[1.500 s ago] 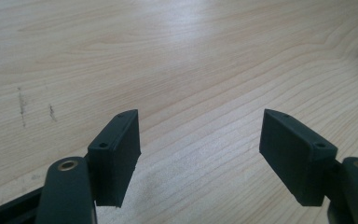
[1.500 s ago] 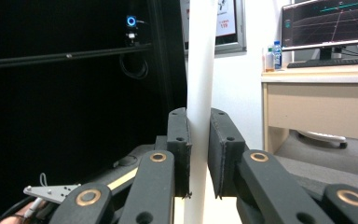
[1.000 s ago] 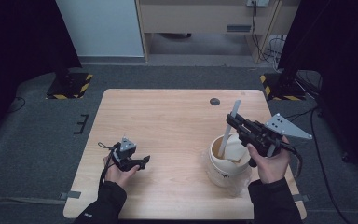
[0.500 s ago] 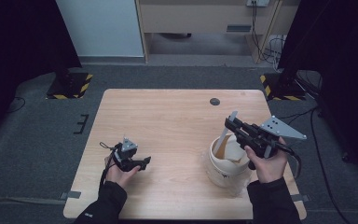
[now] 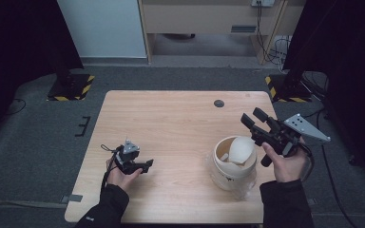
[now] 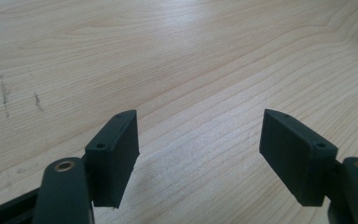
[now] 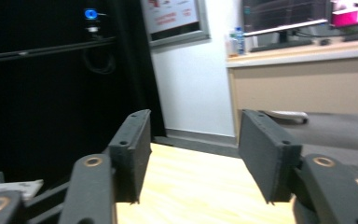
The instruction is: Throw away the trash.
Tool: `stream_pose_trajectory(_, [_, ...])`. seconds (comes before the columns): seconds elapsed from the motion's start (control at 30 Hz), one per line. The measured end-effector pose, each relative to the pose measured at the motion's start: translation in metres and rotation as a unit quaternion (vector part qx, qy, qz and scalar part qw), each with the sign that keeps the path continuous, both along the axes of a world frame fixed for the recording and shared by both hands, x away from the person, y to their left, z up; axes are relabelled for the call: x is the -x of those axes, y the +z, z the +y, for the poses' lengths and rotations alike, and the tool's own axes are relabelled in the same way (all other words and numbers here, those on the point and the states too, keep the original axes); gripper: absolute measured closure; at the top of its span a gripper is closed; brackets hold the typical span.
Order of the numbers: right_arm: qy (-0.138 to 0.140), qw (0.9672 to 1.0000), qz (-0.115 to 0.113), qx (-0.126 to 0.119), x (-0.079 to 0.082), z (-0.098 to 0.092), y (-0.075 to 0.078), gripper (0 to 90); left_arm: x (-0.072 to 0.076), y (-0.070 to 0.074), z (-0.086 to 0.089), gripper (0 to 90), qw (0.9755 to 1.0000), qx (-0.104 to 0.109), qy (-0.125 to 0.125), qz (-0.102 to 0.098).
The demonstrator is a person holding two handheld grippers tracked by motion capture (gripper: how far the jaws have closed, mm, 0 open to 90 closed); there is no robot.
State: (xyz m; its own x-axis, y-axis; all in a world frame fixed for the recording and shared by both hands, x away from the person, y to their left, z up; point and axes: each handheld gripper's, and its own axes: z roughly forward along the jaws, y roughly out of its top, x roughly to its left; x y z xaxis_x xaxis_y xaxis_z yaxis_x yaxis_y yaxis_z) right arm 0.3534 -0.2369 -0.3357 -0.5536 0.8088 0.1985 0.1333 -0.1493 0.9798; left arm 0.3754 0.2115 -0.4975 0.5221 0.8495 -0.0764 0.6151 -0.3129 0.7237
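Note:
A cream round pot [image 5: 233, 176] stands on the right part of the wooden table [image 5: 171, 118]. A pale, rounded utensil [image 5: 241, 148] leans inside it against the far rim. My right gripper [image 5: 252, 116] hovers just beyond and to the right of the pot. It is open and holds nothing, and its fingers [image 7: 133, 149] frame the far table edge and the room. My left gripper [image 5: 147, 164] rests low over the table's left front part. Its jaws stand wide open, and between the pads [image 6: 116, 154] I see bare wood.
A small dark disc [image 5: 219, 103] sits in the tabletop near the far edge. Yellow-and-black striped stand bases [image 5: 71, 88] flank the table on the floor. Cables [image 5: 275, 45] hang at the back right by a wooden counter.
My right gripper was shut on the utensil's handle over the pot. It has let go, opened and drawn back to the right. The utensil now lies in the pot. My left gripper barely moved.

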Motion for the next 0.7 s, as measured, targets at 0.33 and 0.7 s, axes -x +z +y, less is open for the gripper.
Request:
stream_pose_trajectory(0.33, [-0.099, 0.9894, 0.099, 0.041, -0.039, -0.052, -0.074, 20.2, -0.005, -0.005, 0.011, 24.0, 0.9998, -0.002, 0.015, 0.011])
stream_pose_trajectory(0.7, [-0.128, 0.9683, 0.188, 0.104, -0.049, -0.083, -0.147, 15.3, -0.010, -0.011, 0.027, 17.2, 0.9992, -0.016, 0.031, 0.017])
